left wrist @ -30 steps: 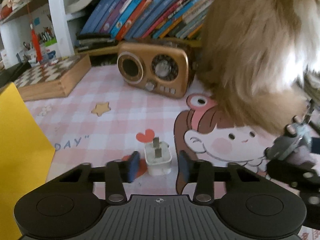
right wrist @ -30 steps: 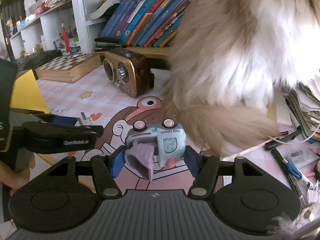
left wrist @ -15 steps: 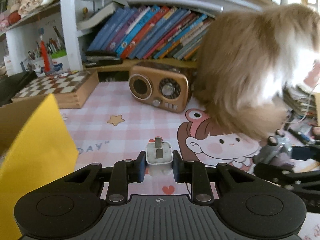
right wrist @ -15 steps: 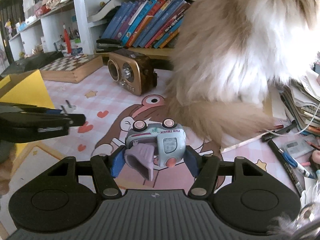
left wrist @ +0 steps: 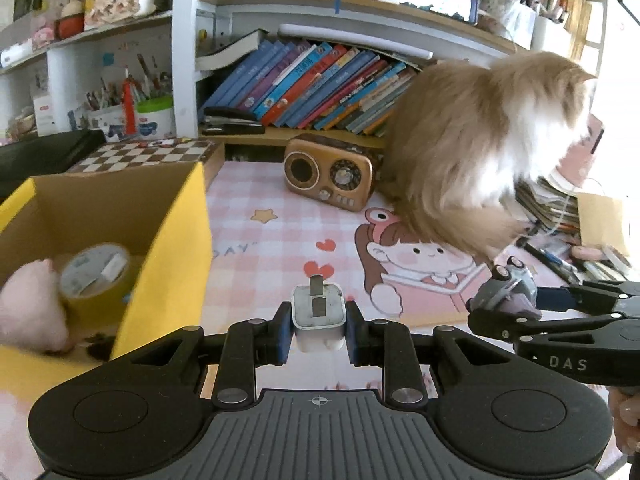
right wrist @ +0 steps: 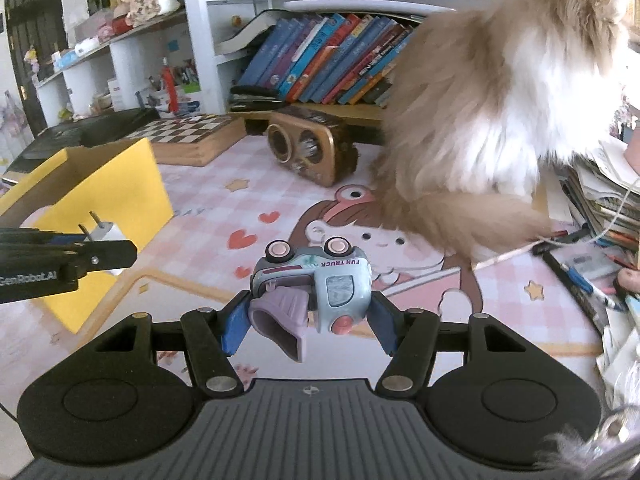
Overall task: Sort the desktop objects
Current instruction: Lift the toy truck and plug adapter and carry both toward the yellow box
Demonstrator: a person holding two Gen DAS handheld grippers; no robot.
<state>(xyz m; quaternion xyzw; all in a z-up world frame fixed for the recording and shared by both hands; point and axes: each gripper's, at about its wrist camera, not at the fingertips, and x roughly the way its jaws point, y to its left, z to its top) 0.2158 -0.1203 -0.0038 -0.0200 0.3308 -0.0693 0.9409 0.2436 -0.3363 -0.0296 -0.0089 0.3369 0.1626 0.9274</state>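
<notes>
Clearly legible, "FUN TRUCK" runs along the side of the pale blue toy truck (right wrist: pixel 316 280), which the right hand-held gripper (right wrist: pixel 306 322) pinches between its blue pads, wheels up, a lilac scoop hanging from its front. From the left wrist view the same truck (left wrist: pixel 508 286) shows at the right edge, and the arm below it carries the letters "DAS". The left hand-held gripper (left wrist: pixel 318 330) is pressed tight on a white charger plug (left wrist: pixel 319 314), prongs pointing up and away; it hangs above the desk (left wrist: pixel 280 248), just right of the yellow box (left wrist: pixel 168 264). In the right wrist view the left tool's arm reads "GenRobot.AI", with the plug (right wrist: pixel 106 236) at its tip in front of the box (right wrist: pixel 120 184).

Inside the box lie a roll of tape (left wrist: pixel 94 272) and a blurred pink soft thing (left wrist: pixel 28 312). The pink checked mat on the desk bears a cartoon girl and the letters "DAY". A fluffy tan-and-white cat (left wrist: pixel 480 152) sits on the mat's far right, hiding part of the book row (left wrist: pixel 312 84) and the paper stack behind it. A brown retro radio (left wrist: pixel 330 174) stands beside the cat, a chessboard (left wrist: pixel 148 156) behind the box. Book titles are too small to read. Pens lie at the right edge near the paper stack.
</notes>
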